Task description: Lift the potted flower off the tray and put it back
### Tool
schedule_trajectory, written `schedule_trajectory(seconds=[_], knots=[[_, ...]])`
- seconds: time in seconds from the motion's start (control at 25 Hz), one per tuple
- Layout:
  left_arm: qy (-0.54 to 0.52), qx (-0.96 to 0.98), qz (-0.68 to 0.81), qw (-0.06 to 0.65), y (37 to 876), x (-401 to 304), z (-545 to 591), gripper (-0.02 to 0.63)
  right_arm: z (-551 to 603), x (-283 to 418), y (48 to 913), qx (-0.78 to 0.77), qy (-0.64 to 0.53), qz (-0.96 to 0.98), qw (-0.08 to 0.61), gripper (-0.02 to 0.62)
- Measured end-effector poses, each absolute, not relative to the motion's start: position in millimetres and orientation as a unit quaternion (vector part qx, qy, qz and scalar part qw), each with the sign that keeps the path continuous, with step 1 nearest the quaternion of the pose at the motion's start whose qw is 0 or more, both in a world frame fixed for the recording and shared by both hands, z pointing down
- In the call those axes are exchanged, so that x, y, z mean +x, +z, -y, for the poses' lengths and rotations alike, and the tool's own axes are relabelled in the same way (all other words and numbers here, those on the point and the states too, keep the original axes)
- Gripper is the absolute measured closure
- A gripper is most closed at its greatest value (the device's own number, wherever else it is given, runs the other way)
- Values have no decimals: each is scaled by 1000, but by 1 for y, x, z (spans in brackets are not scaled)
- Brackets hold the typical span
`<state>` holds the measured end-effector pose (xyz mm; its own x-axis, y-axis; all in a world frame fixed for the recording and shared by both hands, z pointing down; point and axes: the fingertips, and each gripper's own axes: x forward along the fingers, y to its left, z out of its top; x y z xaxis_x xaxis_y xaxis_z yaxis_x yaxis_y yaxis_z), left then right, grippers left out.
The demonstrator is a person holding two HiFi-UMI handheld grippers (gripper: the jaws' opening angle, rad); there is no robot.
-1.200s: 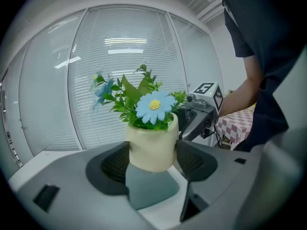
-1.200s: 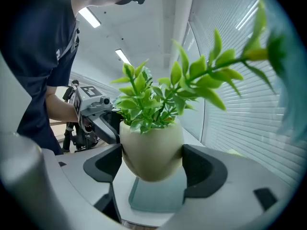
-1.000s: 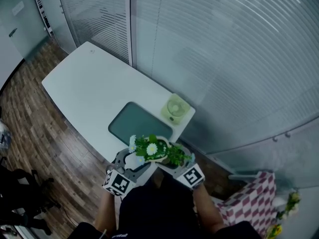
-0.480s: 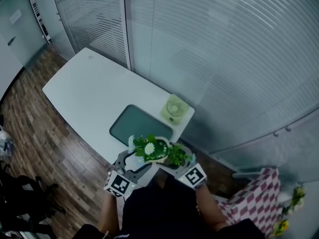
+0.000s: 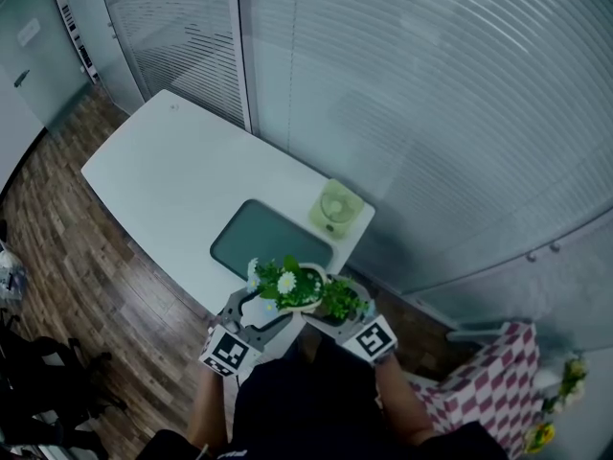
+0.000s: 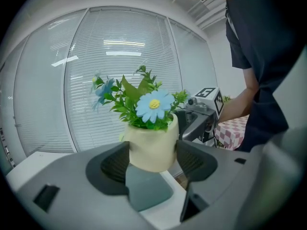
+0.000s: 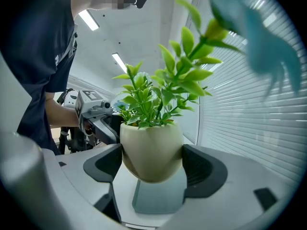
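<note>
The potted flower [image 6: 151, 146] is up off the tray: a cream, straight-sided pot with a pale blue daisy and green leaves, upright in the air. My left gripper [image 6: 152, 161] has it pinched, one dark ribbed pad pressed against each side of the pot wall. In the head view it hangs close in front of my body, over the near edge of the table [image 5: 172, 175] and clear of the tray's near rim.

Just beside it, my right gripper [image 7: 151, 166] clamps a second pot [image 7: 151, 150]. This one is rounded and egg-shaped, filled with green foliage only, and the jaws are closed onto its flanks. The two pots sit side by side at about the same height, their leaves nearly touching, and each gripper view shows the other gripper just beyond its own pot.

The tray [image 5: 263, 238] is a dark green rounded rectangle lying flat on the white table, with nothing on it. At the table's corner, just beside the tray, stands a pale green round object [image 5: 337, 209]; I cannot tell what it is. Glass walls with horizontal blinds [image 5: 431, 113] rise behind the table, and wooden flooring [image 5: 86, 286] runs along its left side.
</note>
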<state>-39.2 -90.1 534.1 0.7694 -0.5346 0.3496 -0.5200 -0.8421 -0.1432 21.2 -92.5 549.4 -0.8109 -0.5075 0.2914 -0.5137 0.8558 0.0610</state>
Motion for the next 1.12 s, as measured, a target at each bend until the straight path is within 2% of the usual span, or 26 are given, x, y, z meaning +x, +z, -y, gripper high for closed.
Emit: schedule_trajectory(seconds=[0.36, 0.52, 1.12], knots=[[-206, -937, -281, 20, 548, -40, 93, 321, 97, 20, 559, 268, 18, 951, 154, 229], [-208, -937, -279, 18, 555, -39, 96, 321, 96, 22, 571, 268, 29, 947, 177, 229], [-221, -936, -274, 6, 595, -37, 133, 321, 136, 22, 603, 288, 35, 944, 159, 229]])
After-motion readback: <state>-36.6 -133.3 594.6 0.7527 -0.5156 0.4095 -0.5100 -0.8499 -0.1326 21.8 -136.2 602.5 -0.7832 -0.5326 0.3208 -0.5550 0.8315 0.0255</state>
